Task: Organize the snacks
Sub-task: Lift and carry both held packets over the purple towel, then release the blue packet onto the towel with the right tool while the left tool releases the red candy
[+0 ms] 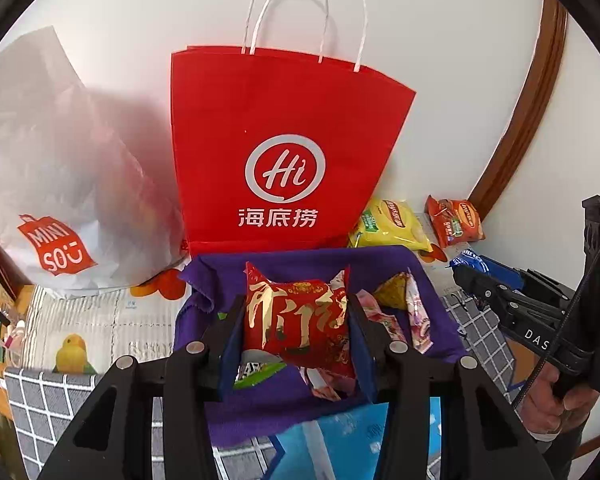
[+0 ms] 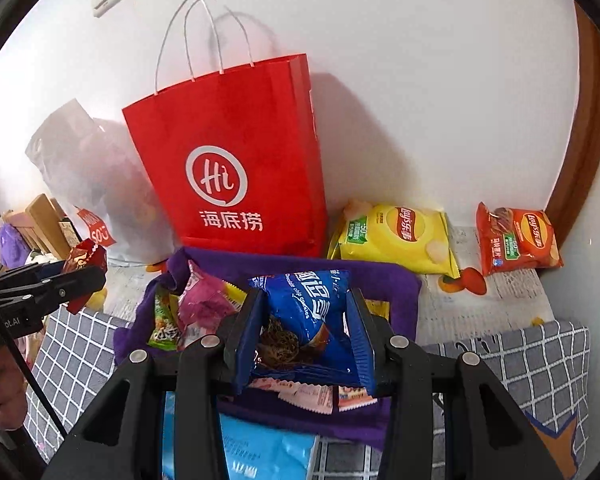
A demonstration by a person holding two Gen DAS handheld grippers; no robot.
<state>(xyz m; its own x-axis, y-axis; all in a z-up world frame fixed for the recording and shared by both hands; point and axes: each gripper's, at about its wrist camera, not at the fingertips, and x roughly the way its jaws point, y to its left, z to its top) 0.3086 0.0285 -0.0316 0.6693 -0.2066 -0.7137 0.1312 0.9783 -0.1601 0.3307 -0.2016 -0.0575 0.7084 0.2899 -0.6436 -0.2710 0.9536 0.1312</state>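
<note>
Clamped between the blue pads of the left tool [image 1: 296,320] is a red snack packet [image 1: 300,320] with gold lettering, held above a purple cloth [image 1: 228,280] strewn with small wrapped sweets. At 3 o'clock in the left wrist view a hand [image 1: 548,404] grips the right tool [image 1: 466,276], whose tip carries a blue packet.

From the right wrist, the right tool is closed on that blue cookie packet [image 2: 308,312], also over the purple cloth. At 12 o'clock, behind the cloth, a red paper bag [image 2: 236,160] stands upright against the white wall. At 1 o'clock lies a yellow chip bag [image 2: 396,236], and at 2 o'clock, apart from it, an orange chip bag [image 2: 516,240]. A white plastic bag [image 1: 60,168] slumps at 10 o'clock. Grey checked fabric [image 2: 520,364] covers the desk.
</note>
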